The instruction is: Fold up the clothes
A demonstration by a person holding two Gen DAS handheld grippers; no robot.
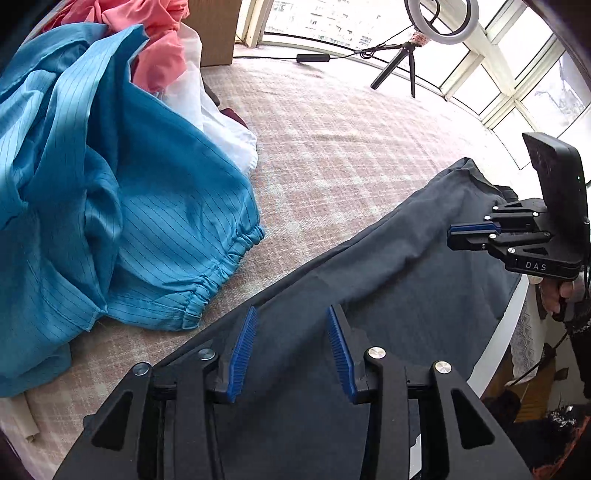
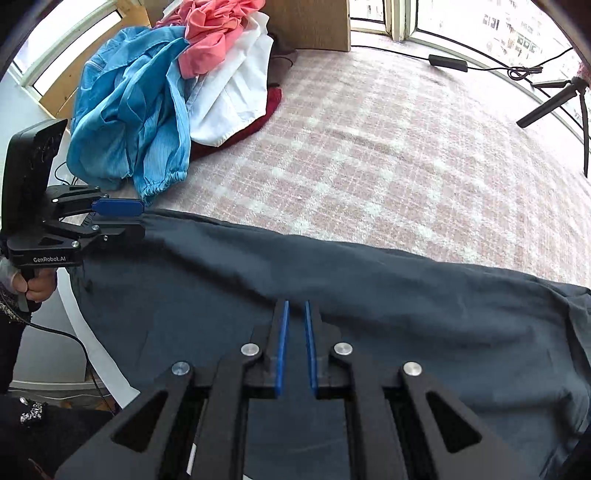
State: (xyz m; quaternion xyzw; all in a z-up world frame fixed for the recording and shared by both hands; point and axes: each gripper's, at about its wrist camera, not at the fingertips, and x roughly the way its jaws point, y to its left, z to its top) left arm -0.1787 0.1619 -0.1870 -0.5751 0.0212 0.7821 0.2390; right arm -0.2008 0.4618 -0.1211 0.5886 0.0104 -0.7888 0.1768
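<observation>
A dark grey garment (image 1: 406, 258) (image 2: 406, 314) lies spread along the near edge of a pink checked bed cover (image 1: 332, 129) (image 2: 369, 147). My left gripper (image 1: 291, 314) (image 2: 142, 218) is open just above one end of it, and grey cloth shows between the blue pads. Over the middle of the garment my right gripper (image 2: 295, 306) (image 1: 448, 236) is open by only a narrow gap, at a raised fold. I see nothing pinched between its pads. A hand holds each gripper's handle.
A heap of clothes lies at the far side: blue striped (image 1: 110, 184) (image 2: 129, 110), pink (image 1: 159, 44) (image 2: 214, 33), white (image 1: 221, 122) (image 2: 236, 92). A wooden headboard (image 2: 310, 22) stands behind it. A small tripod (image 1: 402, 62) (image 2: 554, 103) and a cabled black adapter (image 1: 313, 58) (image 2: 447, 62) sit by the windows.
</observation>
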